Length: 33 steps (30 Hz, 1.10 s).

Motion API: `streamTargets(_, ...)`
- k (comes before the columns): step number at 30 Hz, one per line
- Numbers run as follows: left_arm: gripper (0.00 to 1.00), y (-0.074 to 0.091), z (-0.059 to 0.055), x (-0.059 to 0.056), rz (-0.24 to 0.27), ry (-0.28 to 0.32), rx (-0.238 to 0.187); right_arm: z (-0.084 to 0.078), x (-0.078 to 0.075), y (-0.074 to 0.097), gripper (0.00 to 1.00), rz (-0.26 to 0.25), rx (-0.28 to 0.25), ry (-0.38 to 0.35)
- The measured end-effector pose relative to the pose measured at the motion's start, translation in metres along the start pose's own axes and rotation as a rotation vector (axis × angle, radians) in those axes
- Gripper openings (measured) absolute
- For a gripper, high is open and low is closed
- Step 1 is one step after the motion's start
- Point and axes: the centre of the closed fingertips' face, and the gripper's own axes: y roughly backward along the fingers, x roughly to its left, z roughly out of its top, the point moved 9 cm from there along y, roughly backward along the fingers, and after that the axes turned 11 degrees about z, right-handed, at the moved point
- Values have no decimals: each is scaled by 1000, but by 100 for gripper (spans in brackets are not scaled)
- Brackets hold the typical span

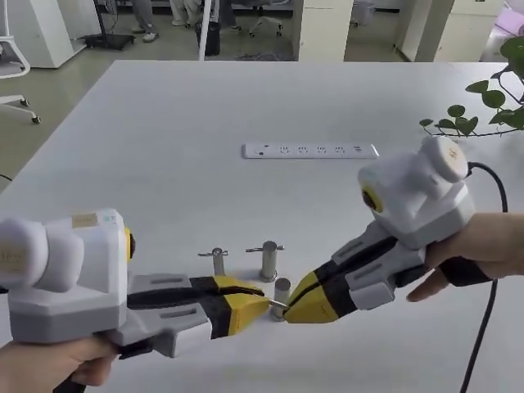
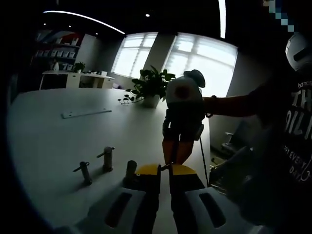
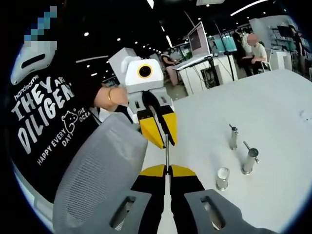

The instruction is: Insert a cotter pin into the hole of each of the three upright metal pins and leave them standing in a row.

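Gripping cotter pin point(image 1: 277, 304), left gripper point(image 1: 264, 304), right gripper point(image 1: 290, 308)

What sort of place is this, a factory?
More likely an open-plan office or lab: a big white table with a power strip, a potted plant by large windows, desks with monitors behind.

A white tabletop point(image 1: 164, 147) runs from the bottom of the head view up to the floor at the top. A white power strip point(image 1: 310, 151) lies flat just above the frame's centre. At lower centre three metal pins stand upright on it. The left pin point(image 1: 219, 262) and the middle pin point(image 1: 269, 260) each carry a thin cross pin point(image 1: 264, 248) near the top. The near pin point(image 1: 282, 295) stands just below and right of them. In the left gripper view, a potted plant point(image 2: 151, 90) stands at the tabletop's far edge.
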Motion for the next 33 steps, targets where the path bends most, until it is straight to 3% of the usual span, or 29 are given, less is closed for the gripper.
streamTargets(13, 15, -3, -5, 14, 123, -67, 0, -8, -11, 12, 0, -95, 70, 19)
streamTargets(19, 18, -11, -9, 15, 176, -96, 17, -10, -15, 17, 0, -135, 105, 39)
streamTargets(22, 19, -16, -11, 16, 203, -114, 26, -11, -18, 20, 0, -158, 148, 60)
streamTargets(26, 22, -23, -16, 19, 252, -165, 56, -14, -22, 24, 0, -179, 182, 72)
streamTargets(33, 23, -37, -22, 25, 314, -158, 66, -19, -26, 27, 0, -193, 217, 76)
